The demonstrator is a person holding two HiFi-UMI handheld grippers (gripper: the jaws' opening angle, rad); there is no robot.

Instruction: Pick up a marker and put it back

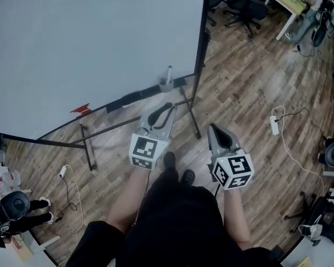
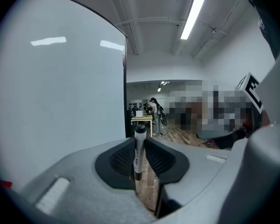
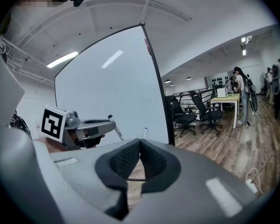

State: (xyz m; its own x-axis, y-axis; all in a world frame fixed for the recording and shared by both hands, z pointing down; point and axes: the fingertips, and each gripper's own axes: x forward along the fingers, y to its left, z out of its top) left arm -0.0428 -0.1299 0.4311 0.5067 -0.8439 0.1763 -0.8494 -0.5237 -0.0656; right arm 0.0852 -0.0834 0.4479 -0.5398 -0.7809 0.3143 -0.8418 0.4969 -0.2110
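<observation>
My left gripper point(image 2: 140, 146) is shut on a marker point(image 2: 139, 155) with a white barrel and a black cap, which stands upright between the pads. In the head view the left gripper point(image 1: 165, 110) is held out in front of the whiteboard point(image 1: 89, 43), below a small cup point(image 1: 166, 83) on the board's lower edge with another marker standing in it. My right gripper point(image 1: 212, 129) hovers to the right with its jaws shut and nothing between them. The right gripper view shows its own closed pads point(image 3: 126, 160) and, at the left, the left gripper point(image 3: 109, 122) with the marker tip poking out.
The whiteboard stands on a black metal frame point(image 1: 189, 102) with feet on the wood floor. A red object point(image 1: 81, 109) lies on the board's ledge. Cables and a power strip point(image 1: 275, 124) lie on the floor at right. Office chairs point(image 3: 196, 113) and a desk point(image 3: 228, 99) stand beyond.
</observation>
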